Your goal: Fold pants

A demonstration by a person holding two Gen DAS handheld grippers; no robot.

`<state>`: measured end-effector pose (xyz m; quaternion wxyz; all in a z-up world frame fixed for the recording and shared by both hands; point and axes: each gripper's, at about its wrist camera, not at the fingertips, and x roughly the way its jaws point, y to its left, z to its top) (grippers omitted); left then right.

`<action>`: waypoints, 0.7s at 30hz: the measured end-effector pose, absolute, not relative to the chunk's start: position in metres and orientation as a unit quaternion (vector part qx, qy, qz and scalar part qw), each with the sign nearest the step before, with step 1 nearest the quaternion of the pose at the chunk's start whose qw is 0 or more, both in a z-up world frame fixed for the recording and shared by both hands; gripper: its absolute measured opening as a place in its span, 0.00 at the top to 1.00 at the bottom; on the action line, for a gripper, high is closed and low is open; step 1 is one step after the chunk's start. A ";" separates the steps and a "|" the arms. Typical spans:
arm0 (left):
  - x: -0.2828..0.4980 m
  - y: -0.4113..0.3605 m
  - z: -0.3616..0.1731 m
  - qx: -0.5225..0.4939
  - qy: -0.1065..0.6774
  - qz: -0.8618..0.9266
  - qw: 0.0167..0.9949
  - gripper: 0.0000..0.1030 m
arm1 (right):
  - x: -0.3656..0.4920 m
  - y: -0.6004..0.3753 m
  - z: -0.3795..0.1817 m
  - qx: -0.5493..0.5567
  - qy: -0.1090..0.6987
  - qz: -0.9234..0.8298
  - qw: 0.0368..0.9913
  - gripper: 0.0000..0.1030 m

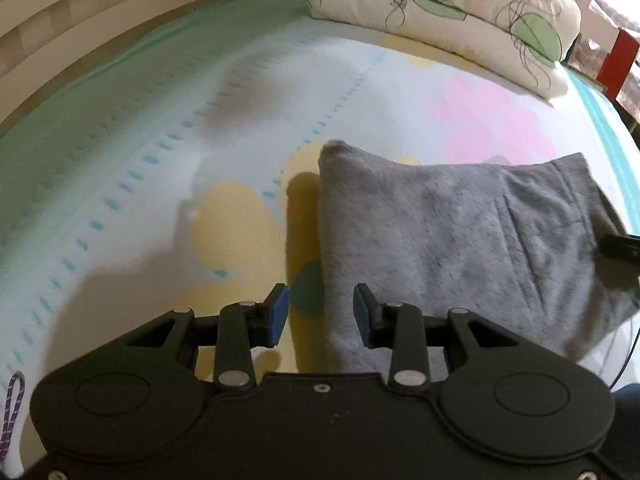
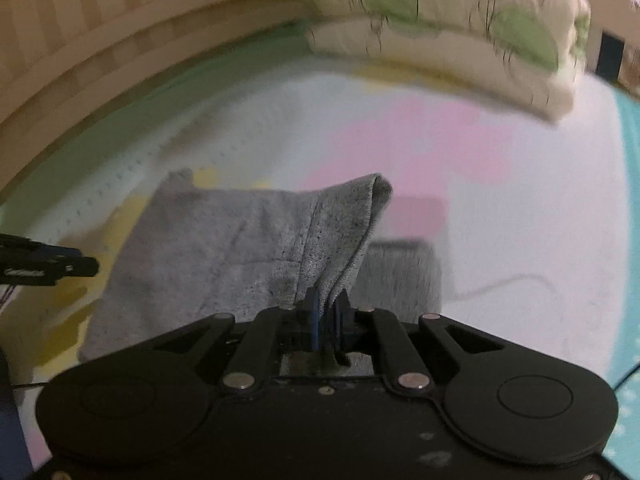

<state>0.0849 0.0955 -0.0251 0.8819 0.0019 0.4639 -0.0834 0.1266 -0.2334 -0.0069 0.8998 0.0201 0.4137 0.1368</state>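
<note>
The grey pants (image 1: 448, 240) lie folded on the patterned bed sheet (image 1: 200, 128). My left gripper (image 1: 320, 316) is open and empty, its blue pads just above the pants' near left edge. My right gripper (image 2: 326, 300) is shut on the pants' right edge and lifts that part (image 2: 344, 224) off the sheet; the rest of the pants (image 2: 200, 240) lies flat to its left. The right gripper's tip shows at the right edge of the left wrist view (image 1: 620, 242). The left gripper shows at the left edge of the right wrist view (image 2: 48, 266).
A folded cream quilt with green leaf prints (image 1: 460, 12) lies at the far end of the bed. A wooden bed frame (image 1: 60, 28) runs along the left. A red post (image 1: 618, 64) stands at the far right. A white cord (image 2: 500, 284) lies on the sheet.
</note>
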 end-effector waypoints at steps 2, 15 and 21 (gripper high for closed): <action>0.086 0.092 -0.024 0.002 0.462 -0.088 0.883 0.55 | 0.122 -0.242 -0.002 0.012 0.411 0.116 0.904 0.92; 0.094 0.050 -0.043 0.046 0.461 -0.126 0.877 0.40 | 0.131 -0.285 -0.054 0.059 0.433 0.035 0.899 0.60; 0.102 0.054 -0.070 0.042 0.491 -0.116 0.863 0.37 | 0.137 -0.311 -0.074 0.132 0.444 0.037 0.885 0.57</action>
